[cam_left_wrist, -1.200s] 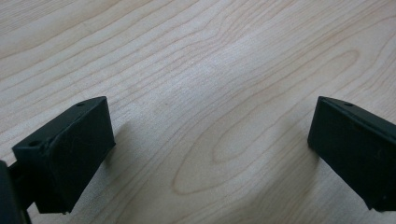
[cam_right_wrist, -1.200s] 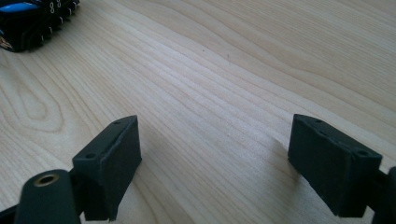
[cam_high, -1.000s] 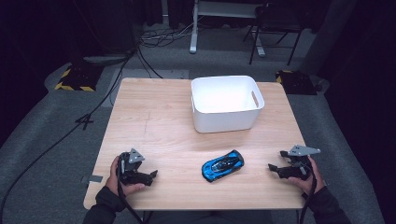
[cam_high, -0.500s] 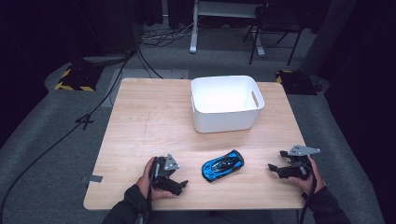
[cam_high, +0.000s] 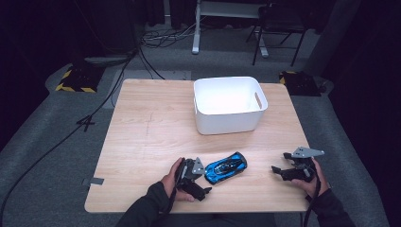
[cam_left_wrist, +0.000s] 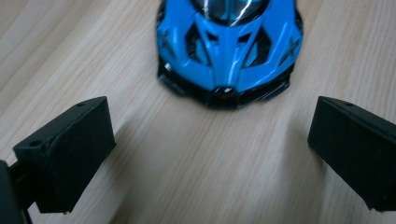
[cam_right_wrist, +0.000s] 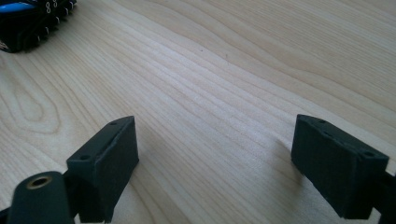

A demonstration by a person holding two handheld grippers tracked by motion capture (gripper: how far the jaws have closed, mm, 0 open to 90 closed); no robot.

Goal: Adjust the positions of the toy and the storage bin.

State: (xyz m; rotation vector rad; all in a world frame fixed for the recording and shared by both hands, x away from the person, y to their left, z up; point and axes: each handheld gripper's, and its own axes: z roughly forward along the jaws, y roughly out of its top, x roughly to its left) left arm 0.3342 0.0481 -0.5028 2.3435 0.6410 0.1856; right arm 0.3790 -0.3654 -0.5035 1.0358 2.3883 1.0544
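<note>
Your left gripper [cam_high: 197, 182] sits at the table's near edge, jaws spread wide, nothing held, lined up just short of the glossy blue toy sports car [cam_high: 226, 167]. The car lies on the light wooden table [cam_high: 142, 137], near side, in front of the white plastic bin [cam_high: 229, 105]. Your right gripper [cam_high: 280, 170] rests near right, also wide and empty, well apart from the car.

Black tools [cam_high: 283, 170] (grey triangular plates), dark sleeves [cam_high: 146, 208].
</note>
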